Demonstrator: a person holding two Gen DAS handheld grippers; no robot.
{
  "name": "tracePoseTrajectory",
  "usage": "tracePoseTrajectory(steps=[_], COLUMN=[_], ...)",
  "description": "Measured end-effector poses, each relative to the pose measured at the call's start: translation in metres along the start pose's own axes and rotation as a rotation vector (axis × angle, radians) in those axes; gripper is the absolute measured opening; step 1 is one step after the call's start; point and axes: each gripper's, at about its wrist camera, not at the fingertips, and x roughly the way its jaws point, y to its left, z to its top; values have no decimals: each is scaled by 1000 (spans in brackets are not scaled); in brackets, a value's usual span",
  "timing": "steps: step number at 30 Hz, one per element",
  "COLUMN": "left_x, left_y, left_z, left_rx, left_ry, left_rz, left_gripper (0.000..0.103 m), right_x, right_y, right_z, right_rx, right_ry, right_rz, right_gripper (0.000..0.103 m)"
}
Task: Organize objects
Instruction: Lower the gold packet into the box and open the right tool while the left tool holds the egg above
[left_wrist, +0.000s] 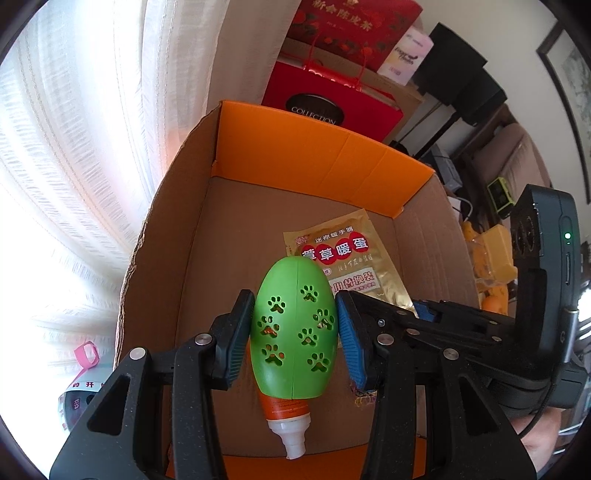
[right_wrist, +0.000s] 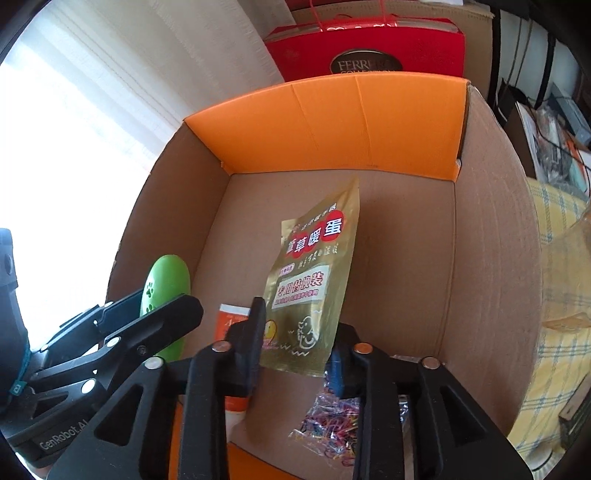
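Over the open cardboard box (left_wrist: 177, 258), the left gripper (left_wrist: 295, 332) clasps a green egg-shaped case (left_wrist: 295, 328) patterned with paw-print holes, its pads pressed against the two long sides so the case's long axis runs forward between the fingers, tip tilted down toward the box floor. Directly beneath it lies an orange tube (left_wrist: 284, 410) with its white cap toward the near wall, so setting the case down looks to call for a spot farther in. Just to the right, the right gripper (right_wrist: 295, 350) stands parted around the lower end of a gold foil pouch (right_wrist: 314, 280); its pads do not seem to press the pouch, which stands up from the floor toward the orange back flap (right_wrist: 332, 129). A bag of coloured rubber bands (right_wrist: 328, 424) lies below that gripper.
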Motion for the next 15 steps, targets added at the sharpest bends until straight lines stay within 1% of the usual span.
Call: tracePoseTrajectory(steps=[2, 3, 4, 6, 10, 15], left_x=[1, 2, 2, 2, 1, 1], left_y=[0, 0, 1, 1, 1, -1], left_z=[0, 1, 1, 1, 2, 8], left_rx=[-1, -2, -2, -3, -4, -8], left_ry=[1, 2, 3, 3, -1, -8], left_rz=[3, 3, 2, -3, -4, 2], left_gripper=[42, 42, 42, 42, 42, 42], right_x=[-3, -5, -7, -6, -7, -22], right_y=[1, 1, 2, 5, 4, 1], right_z=[-2, -4, -4, -3, 2, 0], right_rx=[-10, -13, -20, -40, -48, -23], right_ry=[-16, -34, -44, -47, -47, -123], right_rz=[5, -10, -27, -46, -47, -118], right_gripper=[32, 22, 9, 8, 6, 4])
